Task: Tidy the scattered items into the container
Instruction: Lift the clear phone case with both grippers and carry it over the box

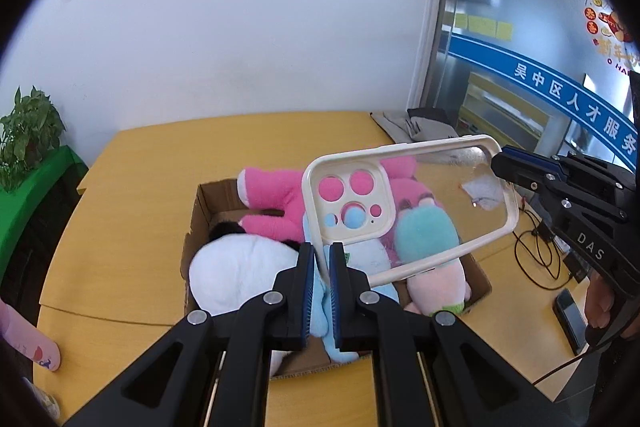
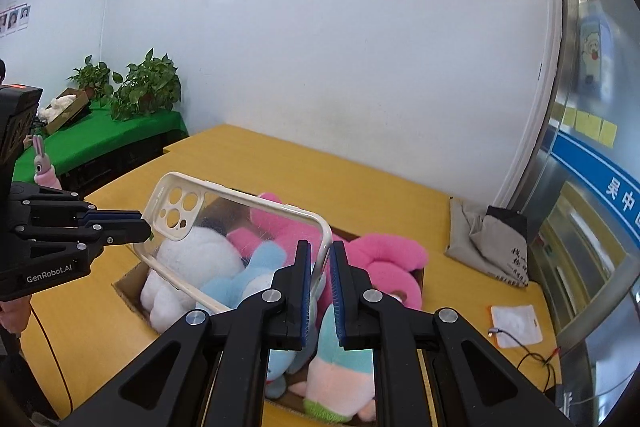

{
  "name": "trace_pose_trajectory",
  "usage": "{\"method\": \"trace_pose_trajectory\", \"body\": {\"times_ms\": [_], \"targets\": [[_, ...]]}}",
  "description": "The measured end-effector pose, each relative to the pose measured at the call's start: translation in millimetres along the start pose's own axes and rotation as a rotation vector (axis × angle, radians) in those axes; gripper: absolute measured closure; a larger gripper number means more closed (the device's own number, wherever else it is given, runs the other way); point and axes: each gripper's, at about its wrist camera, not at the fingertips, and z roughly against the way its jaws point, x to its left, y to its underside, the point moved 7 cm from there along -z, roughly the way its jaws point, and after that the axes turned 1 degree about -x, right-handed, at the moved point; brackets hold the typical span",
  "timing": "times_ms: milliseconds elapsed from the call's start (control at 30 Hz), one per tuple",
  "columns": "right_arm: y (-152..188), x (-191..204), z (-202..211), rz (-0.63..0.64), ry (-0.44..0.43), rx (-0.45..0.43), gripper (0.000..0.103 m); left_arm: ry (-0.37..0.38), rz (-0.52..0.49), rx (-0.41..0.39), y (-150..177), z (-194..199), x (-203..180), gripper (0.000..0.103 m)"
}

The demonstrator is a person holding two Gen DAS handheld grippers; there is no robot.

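The left hand-held gripper [image 1: 322, 255] pinched the camera-cutout end of a phone case [image 1: 408, 211], and the right hand-held gripper [image 2: 320, 255] clamped the opposite end. The case hung above the cardboard box [image 1: 204, 211] of plush toys [image 1: 240, 267] on the table [image 1: 160, 163], its long axis spanning between both grippers; it was cream-rimmed with a clear back.

A cream-rimmed phone case [image 1: 408, 211] with a clear back hung over a brown cardboard box [image 1: 208, 203] on a yellow table [image 1: 140, 187]. Inside lay a hot-pink plush [image 1: 272, 203], a white plush with black patches [image 1: 240, 267] at 9 o'clock of it, a pale-blue plush [image 2: 256, 267], and a teal, pink and green plush [image 1: 432, 255] at 3 o'clock. Both black grippers carried blue pads [image 1: 310, 291].
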Motion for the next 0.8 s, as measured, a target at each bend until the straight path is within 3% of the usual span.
{"method": "trace_pose_trajectory", "body": {"times_ms": [367, 800], "targets": [[-32.4, -20.7, -30.9, -0.017, 0.009, -0.032, 0.093, -0.014, -0.002, -0.044, -43.7, -18.9, 10.5, 0.096], [-8.6, -46.2, -109.5, -0.092, -0.013, 0.074, 0.093, -0.018, 0.005, 0.056, -42.2, -100.2, 24.7, 0.097]]}}
